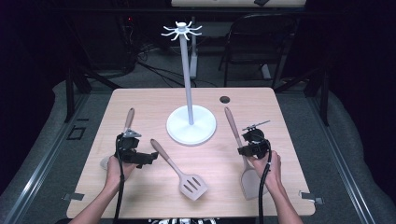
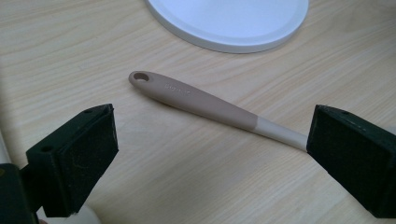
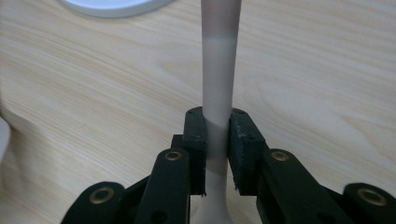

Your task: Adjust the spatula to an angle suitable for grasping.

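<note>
Toward the lower right of the high view, the right gripper is clamped on the stem of a spatula whose blade lies near the table's front edge. Hanging it on the white rack at centre will, I judge, go best if the handle's end hole is brought squarely to 1 of the hooks at the top, lifting slowly so the blade does not swing. At lower left, the left gripper sits beside a slotted turner.

Along the left gripper view, its jaws stand wide apart and hold nothing; the turner's handle lies on the table beyond them.

Low in the right gripper view, the 2 pads press the spatula's pale stem from both sides, nearly closed.
</note>
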Available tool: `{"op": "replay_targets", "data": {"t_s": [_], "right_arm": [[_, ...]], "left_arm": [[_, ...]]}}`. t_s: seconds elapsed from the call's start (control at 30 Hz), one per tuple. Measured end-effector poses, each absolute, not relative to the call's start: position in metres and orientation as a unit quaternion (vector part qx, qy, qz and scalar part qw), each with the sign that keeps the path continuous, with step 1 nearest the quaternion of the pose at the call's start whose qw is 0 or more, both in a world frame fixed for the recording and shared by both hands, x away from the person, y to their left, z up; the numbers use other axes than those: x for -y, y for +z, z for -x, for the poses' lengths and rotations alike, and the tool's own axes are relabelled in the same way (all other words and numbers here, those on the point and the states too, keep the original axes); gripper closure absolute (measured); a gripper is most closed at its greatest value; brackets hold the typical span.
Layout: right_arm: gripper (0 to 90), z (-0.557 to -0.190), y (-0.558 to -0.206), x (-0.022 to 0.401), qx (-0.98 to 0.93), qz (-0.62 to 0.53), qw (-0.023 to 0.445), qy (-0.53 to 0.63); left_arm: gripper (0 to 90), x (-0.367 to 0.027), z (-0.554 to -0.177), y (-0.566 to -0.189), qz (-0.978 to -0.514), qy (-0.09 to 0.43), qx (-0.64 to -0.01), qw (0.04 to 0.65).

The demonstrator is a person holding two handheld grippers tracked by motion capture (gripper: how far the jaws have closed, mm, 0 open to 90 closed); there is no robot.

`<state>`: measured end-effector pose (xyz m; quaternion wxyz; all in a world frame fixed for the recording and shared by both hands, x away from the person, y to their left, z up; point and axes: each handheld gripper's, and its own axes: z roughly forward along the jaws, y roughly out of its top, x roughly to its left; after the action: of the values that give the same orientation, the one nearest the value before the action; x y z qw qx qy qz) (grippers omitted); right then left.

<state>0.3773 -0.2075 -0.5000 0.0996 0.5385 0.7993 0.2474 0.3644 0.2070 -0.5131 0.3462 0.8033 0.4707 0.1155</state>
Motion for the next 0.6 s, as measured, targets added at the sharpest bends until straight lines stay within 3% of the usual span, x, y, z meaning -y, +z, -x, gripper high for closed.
{"op": "replay_targets", "data": {"t_s": [0.6], "right_arm": [[78.8,-0.382,-0.487,0.173,-0.827,-0.487,0.092,0.267]], "left_arm": [[0.0,-0.174,-0.380,-0.512,-0.824,0.119,-0.433,0.346]]}}
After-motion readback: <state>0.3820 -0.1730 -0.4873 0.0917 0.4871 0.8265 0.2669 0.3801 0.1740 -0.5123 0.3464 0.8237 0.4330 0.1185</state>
